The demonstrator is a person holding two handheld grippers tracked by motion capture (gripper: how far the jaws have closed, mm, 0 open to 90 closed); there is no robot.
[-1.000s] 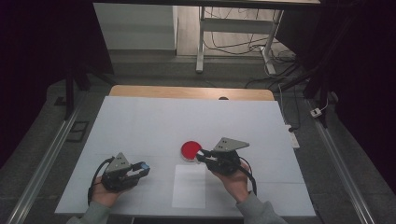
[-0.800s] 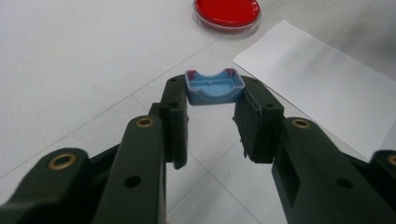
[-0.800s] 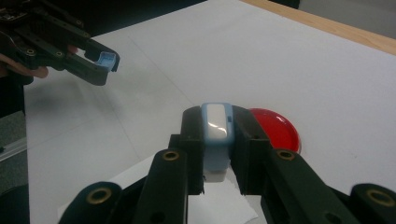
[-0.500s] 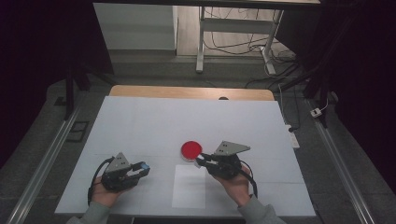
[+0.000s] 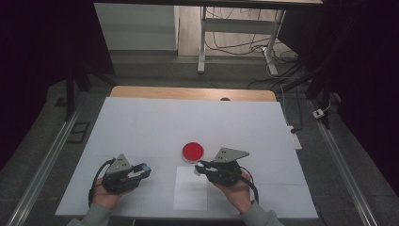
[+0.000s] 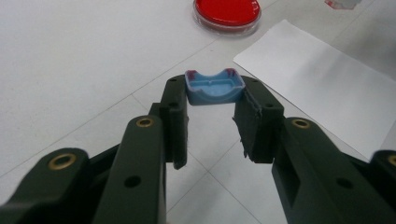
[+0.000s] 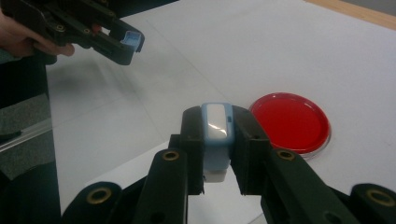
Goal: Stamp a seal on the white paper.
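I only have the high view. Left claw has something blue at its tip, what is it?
Observer: A small blue cap, shell-shaped and hollow, clamped between the left claw by its two ends, open side facing the camera.
Operator: And the right claw, holding anything?
Observer: Yes. The right claw is shut on a pale blue stamp body with a white face, held by its sides.
Operator: The red disc by it, lid or dish?
Observer: A shallow clear round dish filled with red, lying flat on the table, apart from the right claw.
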